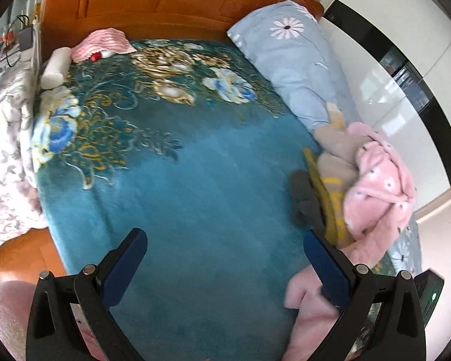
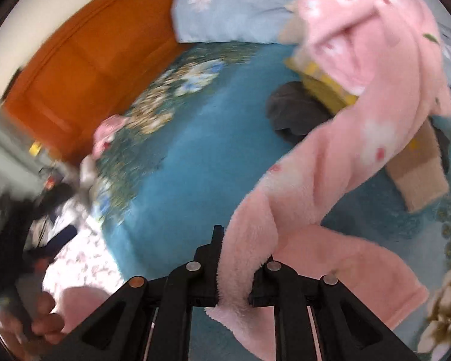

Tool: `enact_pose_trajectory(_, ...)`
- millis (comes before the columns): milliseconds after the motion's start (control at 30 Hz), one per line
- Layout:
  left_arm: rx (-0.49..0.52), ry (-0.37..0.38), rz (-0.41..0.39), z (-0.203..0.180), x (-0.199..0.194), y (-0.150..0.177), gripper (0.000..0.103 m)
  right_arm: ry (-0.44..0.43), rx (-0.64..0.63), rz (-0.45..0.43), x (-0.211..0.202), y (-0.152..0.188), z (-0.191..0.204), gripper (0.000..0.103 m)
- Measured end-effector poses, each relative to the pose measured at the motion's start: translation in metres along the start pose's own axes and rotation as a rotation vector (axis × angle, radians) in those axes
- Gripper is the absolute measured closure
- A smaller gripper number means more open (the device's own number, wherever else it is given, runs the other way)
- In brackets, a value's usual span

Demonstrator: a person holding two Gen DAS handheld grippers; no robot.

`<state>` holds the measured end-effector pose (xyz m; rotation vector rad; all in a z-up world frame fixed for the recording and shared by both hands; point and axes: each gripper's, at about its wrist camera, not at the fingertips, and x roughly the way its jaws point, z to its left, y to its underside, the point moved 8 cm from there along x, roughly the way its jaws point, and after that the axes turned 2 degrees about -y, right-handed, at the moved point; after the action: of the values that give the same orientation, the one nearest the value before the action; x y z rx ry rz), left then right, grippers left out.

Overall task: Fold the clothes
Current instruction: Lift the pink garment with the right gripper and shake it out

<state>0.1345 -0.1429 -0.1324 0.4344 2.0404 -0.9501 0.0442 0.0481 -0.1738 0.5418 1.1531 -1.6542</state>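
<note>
Pink fleece garment [image 2: 330, 165] in right gripper [image 2: 236, 270]

On my left gripper [image 1: 225, 255] I see two black plastic arms, each with a dark blue flat pad [image 1: 126, 267] on its inner face. Round silver pins [image 1: 89, 269] sit on the joints — two on each side. At the far right edge of this view a black box with a small green light [image 1: 434, 295] is fixed to the frame.

My right gripper [image 2: 234, 267] has the same black linkage arms with triangular cut-outs. Its pins [image 2: 193, 266] are silver, but one pin [image 2: 136, 282] looks copper-coloured. In the lower left corner some fingers of my hand [image 2: 42, 316] show, very blurred — I cannot tell any sleeve there.
</note>
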Motion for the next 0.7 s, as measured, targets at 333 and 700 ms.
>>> enact_pose_trajectory(333, 0.016, -0.035, 0.11, 0.004, 0.042, 0.029, 0.0, 0.192, 0.058, -0.289, -0.102, -0.107, -0.103, 0.038)
enact_pose_trajectory(700, 0.121, -0.053, 0.172, -0.014, 0.071, 0.051, 0.0, 0.158, -0.187, -0.004, -0.089, -0.146, -0.058, 0.037)
